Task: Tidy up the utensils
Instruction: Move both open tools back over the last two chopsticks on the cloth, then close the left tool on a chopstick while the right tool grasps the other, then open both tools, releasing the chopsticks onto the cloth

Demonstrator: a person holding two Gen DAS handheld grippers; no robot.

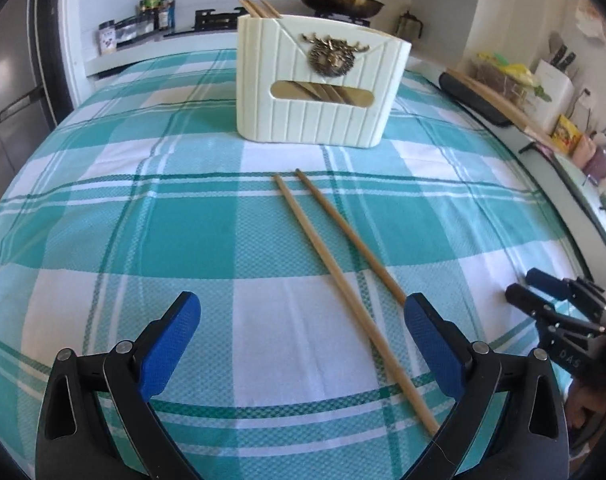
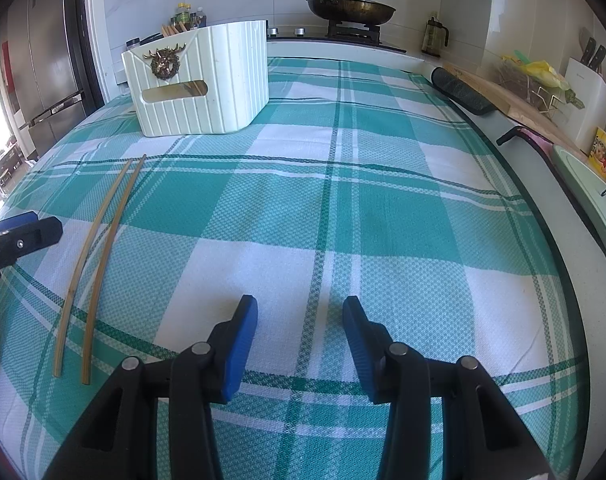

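Note:
Two wooden chopsticks (image 1: 345, 280) lie side by side on the teal checked cloth (image 1: 143, 240), running from the middle toward my left gripper's right finger. They also show in the right wrist view (image 2: 99, 256), at the left. A cream utensil holder (image 1: 315, 88) with a brass deer emblem stands behind them and holds several chopsticks; it also shows in the right wrist view (image 2: 201, 82). My left gripper (image 1: 303, 320) is open wide and empty, low over the cloth. My right gripper (image 2: 301, 320) is open and empty, over the cloth to the right of the chopsticks.
A stove with a lidded pan (image 2: 351, 8) stands behind the table. A black pad (image 2: 461, 90), a cutting board, a knife block (image 2: 589, 92) and packets line the right counter. Bottles (image 1: 155, 8) stand at the back left. A fridge (image 2: 43, 80) is at the left.

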